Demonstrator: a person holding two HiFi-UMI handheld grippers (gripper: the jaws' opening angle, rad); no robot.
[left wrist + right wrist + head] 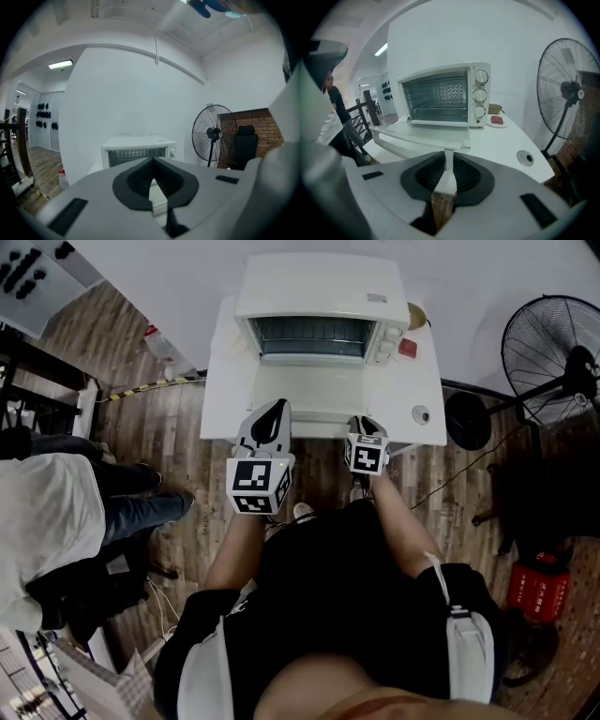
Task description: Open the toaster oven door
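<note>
The white toaster oven [322, 282] sits at the back of the table [427, 376] with its door [422, 135] dropped flat, the door's front edge partly hidden by the clenched, empty left gripper [277, 406] and the slightly parted, empty right gripper [367, 421].

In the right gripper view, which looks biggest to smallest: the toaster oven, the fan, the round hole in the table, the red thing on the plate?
1. The toaster oven and the fan: about alike; the fan is cut off at the edge.
2. The table hole, nearer the camera.
3. The red thing.
</note>
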